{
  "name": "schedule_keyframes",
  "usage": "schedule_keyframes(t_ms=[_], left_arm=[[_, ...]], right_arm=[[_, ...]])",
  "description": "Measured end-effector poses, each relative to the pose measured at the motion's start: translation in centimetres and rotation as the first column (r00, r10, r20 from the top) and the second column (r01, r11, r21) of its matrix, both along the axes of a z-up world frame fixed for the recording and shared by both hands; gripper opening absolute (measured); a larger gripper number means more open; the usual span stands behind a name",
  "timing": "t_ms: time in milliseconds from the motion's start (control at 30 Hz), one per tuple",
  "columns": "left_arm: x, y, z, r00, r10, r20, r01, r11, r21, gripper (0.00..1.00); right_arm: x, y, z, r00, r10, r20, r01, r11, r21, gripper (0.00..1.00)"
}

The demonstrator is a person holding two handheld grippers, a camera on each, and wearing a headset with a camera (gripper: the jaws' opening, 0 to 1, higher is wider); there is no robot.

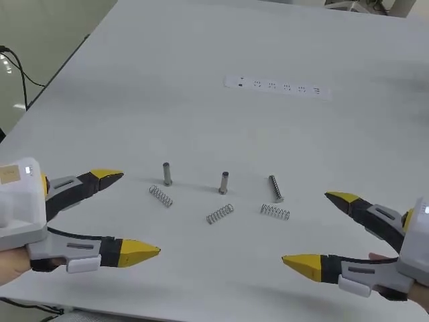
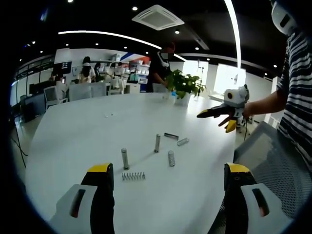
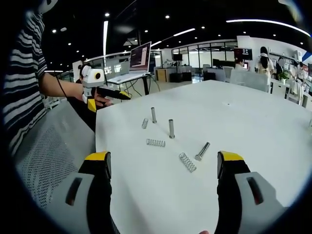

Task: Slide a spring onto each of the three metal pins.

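Three metal pins sit mid-table in a row. The left pin [image 1: 167,173] [image 2: 125,158] and the middle pin [image 1: 224,182] [image 3: 171,128] stand upright. The right pin [image 1: 275,188] [image 3: 202,151] lies on its side. In front of each one lies a loose spring: left spring [image 1: 160,196] [image 2: 133,176], middle spring [image 1: 220,213] [image 3: 155,142], right spring [image 1: 275,212] [image 3: 186,162]. My left gripper [image 1: 131,213] [image 2: 168,170] hovers open at the left, short of the springs. Open too, my right gripper [image 1: 315,229] [image 3: 163,158] holds off at the right. Both are empty.
A white power strip [image 1: 276,86] lies flat on the far part of the white table [image 1: 201,121]. The table's near edge runs just under both grippers. A grey mesh chair [image 3: 48,156] stands by the edge, and people sit at desks far behind.
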State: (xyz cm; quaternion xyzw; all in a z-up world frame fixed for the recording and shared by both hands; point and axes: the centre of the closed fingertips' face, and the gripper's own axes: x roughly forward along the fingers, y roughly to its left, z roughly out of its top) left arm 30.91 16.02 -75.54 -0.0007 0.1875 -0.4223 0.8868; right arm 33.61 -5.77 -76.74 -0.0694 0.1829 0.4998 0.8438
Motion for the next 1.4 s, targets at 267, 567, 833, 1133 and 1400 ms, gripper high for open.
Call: schedule_keyframes(t_ms=[267, 567, 833, 1133, 1400], left_arm=[[0.0, -0.1, 0.1, 1.0, 0.0, 0.003, 0.0, 1.0, -0.004, 0.93], [-0.1, -0.2, 0.1, 1.0, -0.005, 0.001, 0.005, 1.0, -0.002, 0.93], [0.1, -0.2, 0.3, 1.0, -0.002, 0.004, 0.002, 1.0, -0.011, 0.94], [0.2, -0.2, 0.4, 1.0, -0.002, 0.007, 0.002, 1.0, -0.01, 0.94], [0.1, 0.1, 0.3, 1.0, -0.002, 0.006, 0.002, 1.0, -0.005, 0.94]], right_arm=[[0.1, -0.1, 0.1, 1.0, -0.004, 0.002, 0.004, 1.0, -0.001, 0.91], [0.1, -0.2, -0.1, 1.0, -0.003, -0.003, 0.003, 1.0, -0.007, 0.91], [-0.3, -0.6, -0.5, 1.0, -0.001, -0.012, 0.001, 1.0, -0.019, 0.91], [-0.6, -1.0, -1.1, 1.0, -0.002, -0.019, 0.001, 0.999, -0.037, 0.91], [-0.5, -1.1, -0.9, 1.0, -0.004, -0.029, 0.003, 0.999, -0.038, 0.91]])
